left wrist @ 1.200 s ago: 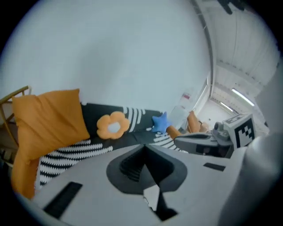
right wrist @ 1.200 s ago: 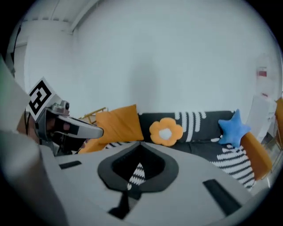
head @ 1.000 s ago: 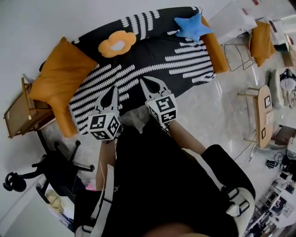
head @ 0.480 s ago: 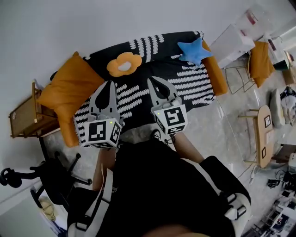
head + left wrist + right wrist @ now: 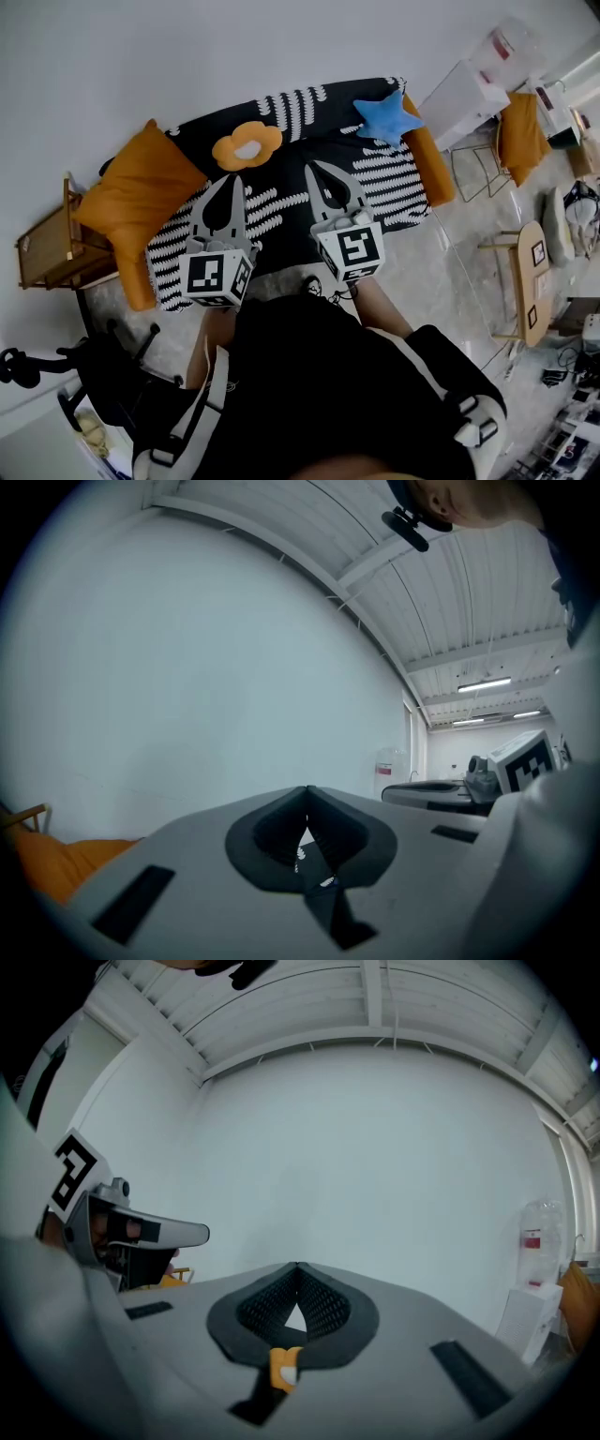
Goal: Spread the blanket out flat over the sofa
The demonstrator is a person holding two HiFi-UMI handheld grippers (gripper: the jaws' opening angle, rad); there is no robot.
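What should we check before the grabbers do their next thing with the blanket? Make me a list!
1. Black blanket with white leaf stripes spread from end to end: ok.
2. Small wrinkles smoothed out: cannot tell.
3. Left gripper shut, holding nothing: ok.
4. Right gripper shut, holding nothing: ok.
5. Orange flower-shaped cushion and blue star-shaped cushion lying on top of the blanket: ok.

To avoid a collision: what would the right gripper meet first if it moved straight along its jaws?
Probably the plain white wall. The shut right gripper shows nothing nearer ahead in its own view, though depth is unclear.
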